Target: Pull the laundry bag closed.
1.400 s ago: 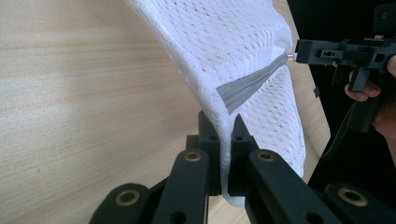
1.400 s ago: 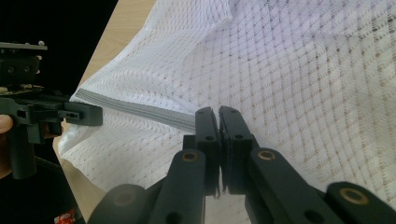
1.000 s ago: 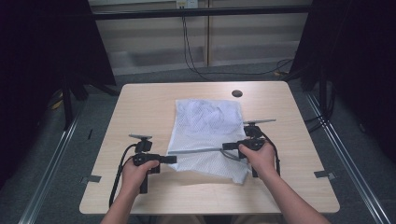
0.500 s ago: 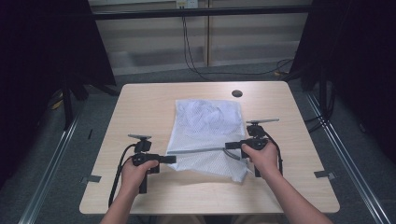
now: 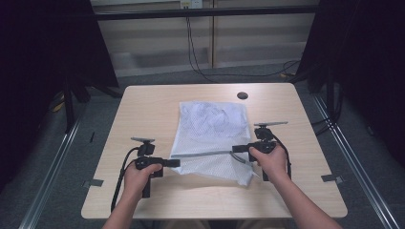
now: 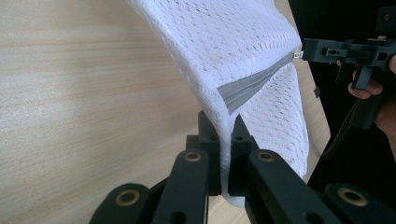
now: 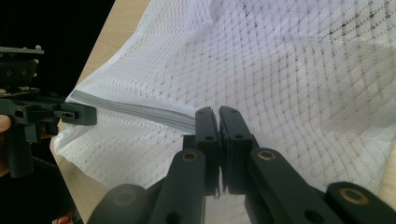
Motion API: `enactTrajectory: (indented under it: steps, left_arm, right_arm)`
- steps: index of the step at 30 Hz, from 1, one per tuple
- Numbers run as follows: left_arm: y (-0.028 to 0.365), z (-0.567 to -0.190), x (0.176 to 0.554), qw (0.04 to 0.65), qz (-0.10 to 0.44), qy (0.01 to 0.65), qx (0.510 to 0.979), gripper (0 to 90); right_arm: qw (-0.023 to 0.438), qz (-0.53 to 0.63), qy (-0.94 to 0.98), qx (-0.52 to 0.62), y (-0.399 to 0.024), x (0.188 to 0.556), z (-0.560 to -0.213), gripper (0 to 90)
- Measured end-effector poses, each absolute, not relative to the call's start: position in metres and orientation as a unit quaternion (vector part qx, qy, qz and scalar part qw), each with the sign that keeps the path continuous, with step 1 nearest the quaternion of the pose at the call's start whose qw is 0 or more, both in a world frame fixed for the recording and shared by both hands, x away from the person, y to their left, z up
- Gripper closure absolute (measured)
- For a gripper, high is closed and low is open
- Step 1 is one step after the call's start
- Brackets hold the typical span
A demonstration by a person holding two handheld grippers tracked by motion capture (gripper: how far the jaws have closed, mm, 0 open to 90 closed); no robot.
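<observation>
Nothing moved since the earlier pictures: same place for both hands, same lie of the white mesh bag (image 5: 212, 138).

Spread in the middle of the worktop (image 5: 143, 105), closer to the near edge, with its grey zipper strip (image 5: 203, 154) pulled straight between the two grippers. Near corner lifted a bit, so what lies under it can't be seen. Something bunched up inside the far half, too blurry to tell what.

Left gripper (image 5: 173, 162) pinched tight on the left end of the zipper edge; cloth squeezed between its jaws in the left gripper view (image 6: 224, 161). Right gripper (image 5: 235, 149) pinched tight on the right end, near the zipper's pull, hard to make out so small.

Forearms cut off at the bottom edge. Bare wood all round the bag, more on the left. A small dark round spot (image 5: 242, 95) near the far edge. Dark curtains and floor beyond.
</observation>
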State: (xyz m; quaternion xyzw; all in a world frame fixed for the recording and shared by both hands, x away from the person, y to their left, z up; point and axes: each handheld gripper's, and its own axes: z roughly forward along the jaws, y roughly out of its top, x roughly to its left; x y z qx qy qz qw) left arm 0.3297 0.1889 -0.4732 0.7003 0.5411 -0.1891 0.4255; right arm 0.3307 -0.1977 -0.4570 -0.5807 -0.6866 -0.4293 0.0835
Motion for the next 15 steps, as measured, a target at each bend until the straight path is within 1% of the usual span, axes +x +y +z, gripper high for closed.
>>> enactTrajectory:
  steps: [15]
  left_arm:
    - [0.192,-0.473,0.33,0.425,-0.185,0.544,0.699,88.7]
  right_arm:
    - [0.074,-0.426,-0.683,-0.589,-0.209,0.329,-0.456,86.9]
